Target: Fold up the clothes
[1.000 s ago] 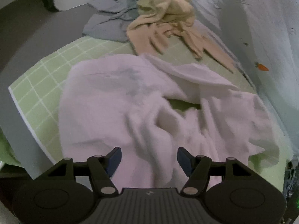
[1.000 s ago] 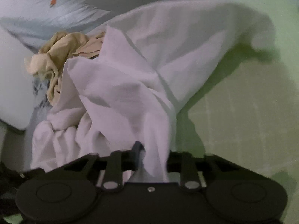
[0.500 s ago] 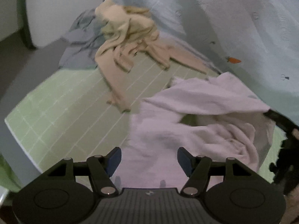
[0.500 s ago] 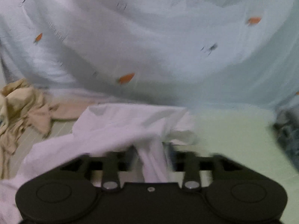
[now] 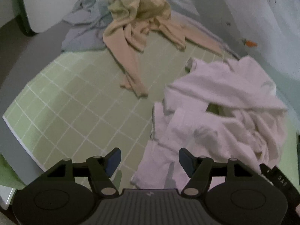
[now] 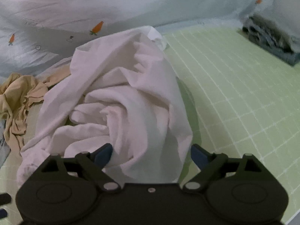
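Note:
A crumpled pale pink garment [image 5: 221, 116] lies in a heap on the green checked mat [image 5: 75, 112]. It also shows in the right wrist view [image 6: 123, 101]. My left gripper [image 5: 149, 161] is open, and a lower edge of the pink garment lies between its jaws. My right gripper [image 6: 152, 156] is open, with the pink heap bulging between its jaws. A beige garment [image 5: 135, 24] lies bunched at the back of the mat, and also shows in the right wrist view [image 6: 16, 95].
A grey-blue garment [image 5: 84, 28] lies behind the beige one. A pale blue sheet with carrot prints [image 6: 93, 9] runs along the far side. A folded dark grey-blue garment [image 6: 271, 37] sits on the mat at the right. The mat's left edge [image 5: 16, 136] is near.
My right gripper was shut on the pink garment and has opened, dropping it into a heap. My left gripper stayed open and now sits at the heap's left edge.

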Demonstrator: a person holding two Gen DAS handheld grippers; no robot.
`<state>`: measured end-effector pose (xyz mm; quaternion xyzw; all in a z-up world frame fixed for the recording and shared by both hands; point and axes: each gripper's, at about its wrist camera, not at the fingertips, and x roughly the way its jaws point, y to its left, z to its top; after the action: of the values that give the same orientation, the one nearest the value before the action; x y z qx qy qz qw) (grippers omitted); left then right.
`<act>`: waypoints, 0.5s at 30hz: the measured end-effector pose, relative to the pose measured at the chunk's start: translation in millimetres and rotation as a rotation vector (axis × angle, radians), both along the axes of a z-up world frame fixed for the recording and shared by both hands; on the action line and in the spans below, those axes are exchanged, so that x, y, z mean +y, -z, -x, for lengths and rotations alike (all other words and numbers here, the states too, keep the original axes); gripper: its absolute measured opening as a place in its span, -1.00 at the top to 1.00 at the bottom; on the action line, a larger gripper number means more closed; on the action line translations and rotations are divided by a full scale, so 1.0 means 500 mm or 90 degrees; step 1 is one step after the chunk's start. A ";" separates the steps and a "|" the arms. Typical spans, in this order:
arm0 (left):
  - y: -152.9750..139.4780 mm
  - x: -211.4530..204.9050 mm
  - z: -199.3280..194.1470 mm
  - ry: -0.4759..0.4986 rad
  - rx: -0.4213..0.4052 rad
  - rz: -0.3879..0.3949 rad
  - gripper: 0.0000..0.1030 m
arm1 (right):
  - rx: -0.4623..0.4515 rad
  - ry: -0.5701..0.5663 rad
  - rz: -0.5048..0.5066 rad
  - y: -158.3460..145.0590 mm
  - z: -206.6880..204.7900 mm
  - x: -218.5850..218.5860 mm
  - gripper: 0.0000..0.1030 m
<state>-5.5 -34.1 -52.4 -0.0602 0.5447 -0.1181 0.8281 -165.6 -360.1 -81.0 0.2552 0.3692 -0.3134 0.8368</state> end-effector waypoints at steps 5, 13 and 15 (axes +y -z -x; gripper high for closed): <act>0.009 -0.011 0.029 0.010 0.008 -0.012 -0.34 | -0.052 -0.012 -0.105 0.039 0.022 -0.025 -0.51; -0.024 -0.029 0.079 -0.020 -0.025 -0.010 -0.34 | -0.036 -0.118 0.021 0.010 0.026 -0.061 0.74; -0.026 -0.036 0.087 -0.027 -0.034 -0.012 -0.34 | -0.029 -0.105 0.014 -0.003 0.034 -0.104 0.73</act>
<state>-49.2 -52.0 -39.3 -0.0607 0.5222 -0.0969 0.8451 -182.4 -411.9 -79.5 0.2215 0.3663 -0.2416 0.8709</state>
